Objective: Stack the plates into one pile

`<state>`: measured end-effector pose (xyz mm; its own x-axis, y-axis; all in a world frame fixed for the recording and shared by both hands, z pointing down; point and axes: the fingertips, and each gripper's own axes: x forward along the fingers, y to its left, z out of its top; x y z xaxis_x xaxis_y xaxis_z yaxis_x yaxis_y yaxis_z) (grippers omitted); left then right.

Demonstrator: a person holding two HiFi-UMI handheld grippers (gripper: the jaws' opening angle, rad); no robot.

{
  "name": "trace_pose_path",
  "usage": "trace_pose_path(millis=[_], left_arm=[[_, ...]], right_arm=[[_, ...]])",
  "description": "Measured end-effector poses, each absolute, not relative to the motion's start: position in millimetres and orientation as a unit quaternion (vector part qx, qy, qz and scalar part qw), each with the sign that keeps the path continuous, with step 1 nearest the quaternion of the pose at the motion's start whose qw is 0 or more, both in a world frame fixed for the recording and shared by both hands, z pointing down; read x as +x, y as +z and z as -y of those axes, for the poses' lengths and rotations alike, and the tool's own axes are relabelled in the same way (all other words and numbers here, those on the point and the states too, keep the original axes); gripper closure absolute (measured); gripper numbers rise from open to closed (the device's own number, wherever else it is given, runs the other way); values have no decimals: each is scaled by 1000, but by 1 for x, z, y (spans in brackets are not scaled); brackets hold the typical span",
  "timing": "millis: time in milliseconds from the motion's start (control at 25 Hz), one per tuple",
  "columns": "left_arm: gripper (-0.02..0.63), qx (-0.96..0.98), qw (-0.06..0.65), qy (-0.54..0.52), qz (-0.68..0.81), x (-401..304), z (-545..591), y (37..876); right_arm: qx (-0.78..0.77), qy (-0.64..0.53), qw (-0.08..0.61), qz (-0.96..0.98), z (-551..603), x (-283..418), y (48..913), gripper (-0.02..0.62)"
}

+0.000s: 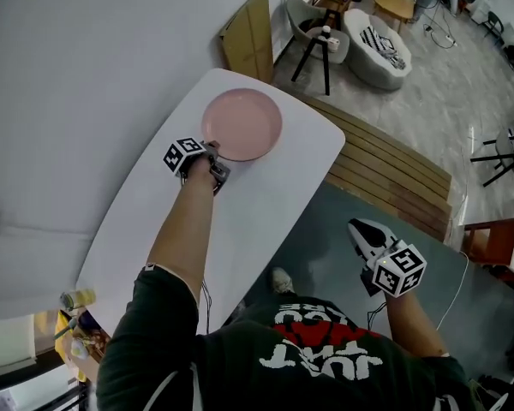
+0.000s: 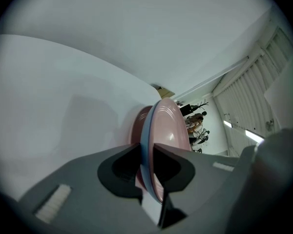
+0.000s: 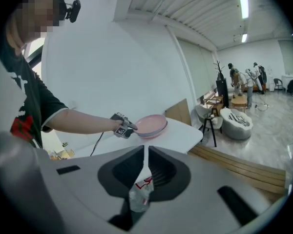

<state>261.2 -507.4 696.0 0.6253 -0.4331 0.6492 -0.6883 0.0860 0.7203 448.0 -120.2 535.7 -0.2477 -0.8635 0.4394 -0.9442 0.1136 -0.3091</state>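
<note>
Your left gripper clamps its jaws on the near rim of the plates at the far end of the tabletop, while your right gripper, its jaws pinching a scrap, hangs well off to the right.

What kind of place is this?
Probably an open office lounge or showroom, not a home: a white table beside a slatted wooden bench, grey lounge chairs, and several people standing on a wide polished floor.
</note>
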Motion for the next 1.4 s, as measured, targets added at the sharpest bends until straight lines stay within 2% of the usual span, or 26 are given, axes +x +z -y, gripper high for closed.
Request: trace_pose_path(millis=[200, 400, 440, 560, 680, 880, 1120, 1400], left_arm=[[546, 665, 594, 117, 438, 269, 522, 709], [544, 705, 537, 163, 434, 275, 523, 704], [529, 715, 523, 177, 428, 279, 520, 701], [406, 734, 517, 198, 394, 291, 505, 692], [348, 737, 531, 201, 366, 290, 486, 689], [348, 777, 528, 198, 281, 293, 457, 667], [348, 853, 448, 150, 220, 274, 407, 612], [354, 913, 359, 100, 166, 210, 337, 552]], right_arm=[[621, 265, 72, 734, 123, 467, 539, 566], [620, 263, 70, 736, 123, 465, 538, 566], [618, 264, 71, 737, 122, 465, 538, 566], [611, 265, 71, 742, 121, 465, 537, 566], [602, 263, 73, 750, 126, 462, 534, 566], [583, 244, 80, 771, 136, 450, 520, 566], [573, 235, 76, 782, 148, 430, 510, 566], [578, 220, 78, 782, 177, 397, 488, 566]])
